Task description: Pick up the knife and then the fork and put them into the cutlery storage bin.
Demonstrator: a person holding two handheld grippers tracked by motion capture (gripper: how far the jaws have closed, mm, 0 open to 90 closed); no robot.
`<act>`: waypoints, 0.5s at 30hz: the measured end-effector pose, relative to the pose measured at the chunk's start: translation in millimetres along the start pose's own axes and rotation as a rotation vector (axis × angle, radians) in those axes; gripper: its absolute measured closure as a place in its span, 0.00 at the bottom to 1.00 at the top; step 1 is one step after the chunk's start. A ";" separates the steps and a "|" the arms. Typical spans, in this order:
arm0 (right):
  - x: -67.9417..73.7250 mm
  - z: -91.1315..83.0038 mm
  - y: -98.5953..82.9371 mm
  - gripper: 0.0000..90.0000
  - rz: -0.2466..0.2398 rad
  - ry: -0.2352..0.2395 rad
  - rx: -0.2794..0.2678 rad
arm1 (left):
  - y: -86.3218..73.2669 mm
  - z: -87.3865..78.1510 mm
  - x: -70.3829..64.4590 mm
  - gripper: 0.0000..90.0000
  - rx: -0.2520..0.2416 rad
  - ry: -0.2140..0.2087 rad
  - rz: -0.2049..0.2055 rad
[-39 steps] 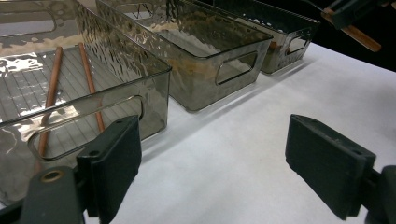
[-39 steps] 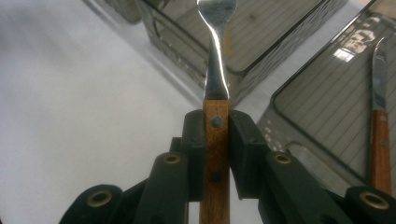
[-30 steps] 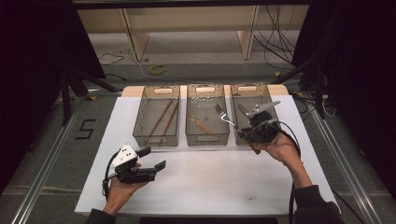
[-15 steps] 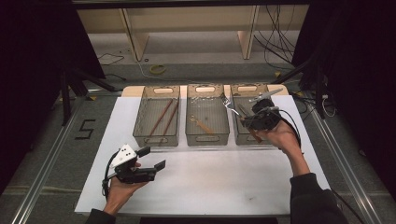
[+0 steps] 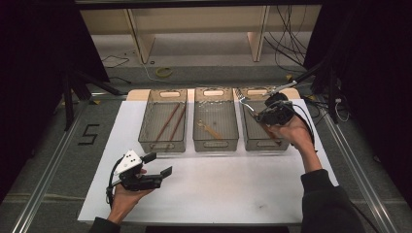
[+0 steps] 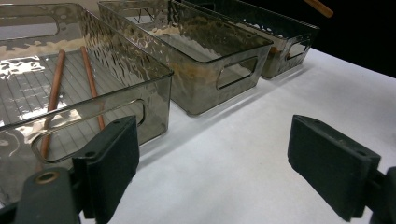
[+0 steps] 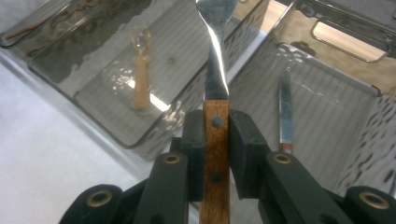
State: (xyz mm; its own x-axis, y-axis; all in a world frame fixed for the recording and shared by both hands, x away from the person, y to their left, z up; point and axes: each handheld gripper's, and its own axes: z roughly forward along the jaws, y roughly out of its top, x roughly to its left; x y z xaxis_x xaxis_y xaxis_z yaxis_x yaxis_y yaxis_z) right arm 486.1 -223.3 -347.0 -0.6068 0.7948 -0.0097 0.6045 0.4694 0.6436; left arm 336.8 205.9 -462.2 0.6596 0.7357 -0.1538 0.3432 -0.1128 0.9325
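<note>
The fingers (image 7: 243, 140) of the right gripper (image 7: 216, 135) are closed on the wooden handle of a fork (image 7: 215, 93), whose steel neck and head rise ahead of them; in the high view we see the fork (image 5: 244, 100) held in the air over the rear of the right-hand bin (image 5: 252, 141), tines toward the middle bin (image 5: 215, 143). We judge the step in hand to be the carrying of the fork to its bin, in a sorting of cutlery by kind. The right-hand bin already holds a knife (image 7: 285, 112), the middle bin a small spoon (image 7: 141, 79), and the left-hand bin (image 5: 163, 143) a pair of chopsticks (image 5: 171, 121). The next move, as we read it, calls for lowering the fork within the bin walls before the fingers part, so that it does not drop from a height or strike the rim. The right hand (image 5: 289, 128) reaches forward with the forearm extended from the lower right. The left gripper (image 5: 158, 165) rests low over the white desk (image 5: 233, 189), its fingers (image 6: 112, 158) wide apart and holding nothing, in front of the left-hand bin.
</note>
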 end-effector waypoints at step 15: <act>-30.9 11.6 6.0 0.86 0.079 -0.049 0.023 | -0.3 0.9 -0.1 0.18 0.002 -0.002 -0.001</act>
State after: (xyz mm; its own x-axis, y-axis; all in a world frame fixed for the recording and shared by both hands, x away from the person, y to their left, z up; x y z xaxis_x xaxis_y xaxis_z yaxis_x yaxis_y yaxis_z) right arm 514.4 -240.6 -351.8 -0.5317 0.8470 0.0027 0.6611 0.4130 0.6264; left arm 337.2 205.3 -462.8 0.6603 0.7348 -0.1552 0.3454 -0.1137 0.9315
